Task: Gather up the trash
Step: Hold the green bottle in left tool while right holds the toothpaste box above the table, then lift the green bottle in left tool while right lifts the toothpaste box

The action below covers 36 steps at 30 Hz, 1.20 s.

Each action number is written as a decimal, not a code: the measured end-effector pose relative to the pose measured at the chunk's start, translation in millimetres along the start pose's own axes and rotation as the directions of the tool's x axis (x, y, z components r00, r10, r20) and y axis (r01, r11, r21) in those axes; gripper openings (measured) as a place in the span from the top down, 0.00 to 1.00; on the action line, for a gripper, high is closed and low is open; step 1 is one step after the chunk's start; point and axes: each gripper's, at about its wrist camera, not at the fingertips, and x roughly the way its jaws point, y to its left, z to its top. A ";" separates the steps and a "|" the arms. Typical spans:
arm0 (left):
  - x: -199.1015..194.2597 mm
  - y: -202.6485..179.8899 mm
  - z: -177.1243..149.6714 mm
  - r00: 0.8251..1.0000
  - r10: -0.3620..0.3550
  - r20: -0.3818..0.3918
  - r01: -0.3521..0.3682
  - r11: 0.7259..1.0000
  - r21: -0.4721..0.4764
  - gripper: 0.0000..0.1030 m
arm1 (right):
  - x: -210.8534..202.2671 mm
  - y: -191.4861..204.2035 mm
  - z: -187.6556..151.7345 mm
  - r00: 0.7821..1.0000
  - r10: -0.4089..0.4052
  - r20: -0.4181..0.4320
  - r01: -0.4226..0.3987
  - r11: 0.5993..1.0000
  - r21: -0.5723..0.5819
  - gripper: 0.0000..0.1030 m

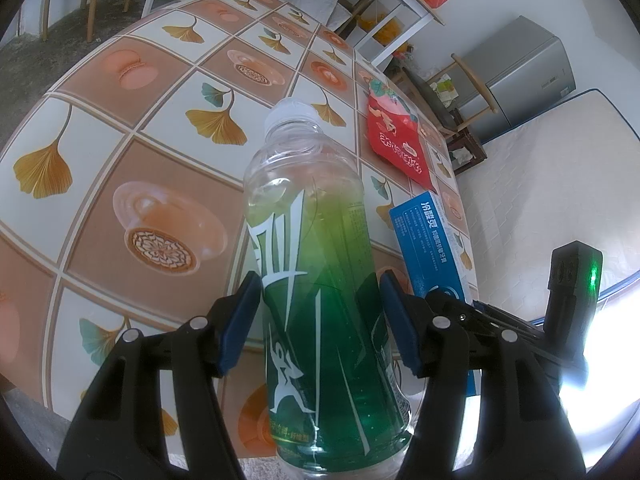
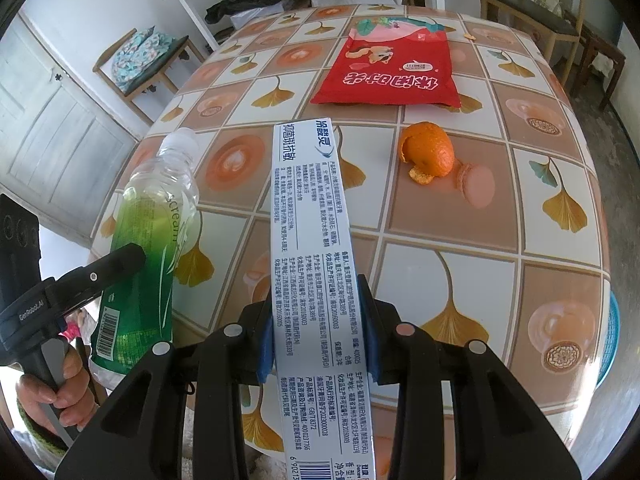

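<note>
One toothpaste box [image 2: 312, 280], white-blue, clamped in right gripper [image 2: 318, 332]; one green-labelled bottle [image 1: 320, 288] clamped in left gripper [image 1: 320, 320]; one red snack bag [image 2: 388, 64]; one orange peel [image 2: 428, 152].

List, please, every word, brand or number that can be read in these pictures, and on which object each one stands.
"scream": green bottle.
"GenRobot.AI": left gripper.
"冷酸灵", "抑菌抗敏", "GB/T 8372": toothpaste box; its fine print is mostly too small.
"休闲时光", seen upside down: red snack bag.
Bottle barcode digits: blurred, unreadable.
</note>
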 end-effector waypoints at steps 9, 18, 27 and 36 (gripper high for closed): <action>0.1 -0.1 -0.1 1.000 0.000 -0.002 0.000 1.000 -0.001 0.43 | 0.5 -0.1 0.0 1.000 0.000 0.000 0.000 1.000 -0.001 0.67; 4.3 3.9 0.0 1.000 0.009 -0.007 -0.009 1.000 -0.019 0.38 | 0.5 0.1 0.1 1.000 0.000 -0.001 0.000 1.000 0.000 0.67; 4.9 4.6 0.2 1.000 0.022 -0.008 -0.022 0.999 -0.025 0.34 | 0.6 0.0 0.2 1.000 0.000 -0.001 0.000 1.000 0.000 0.67; 4.1 3.8 0.4 1.000 0.024 -0.011 -0.025 0.999 -0.029 0.30 | 0.8 -0.5 0.1 1.000 0.001 -0.001 -0.001 1.000 0.000 0.67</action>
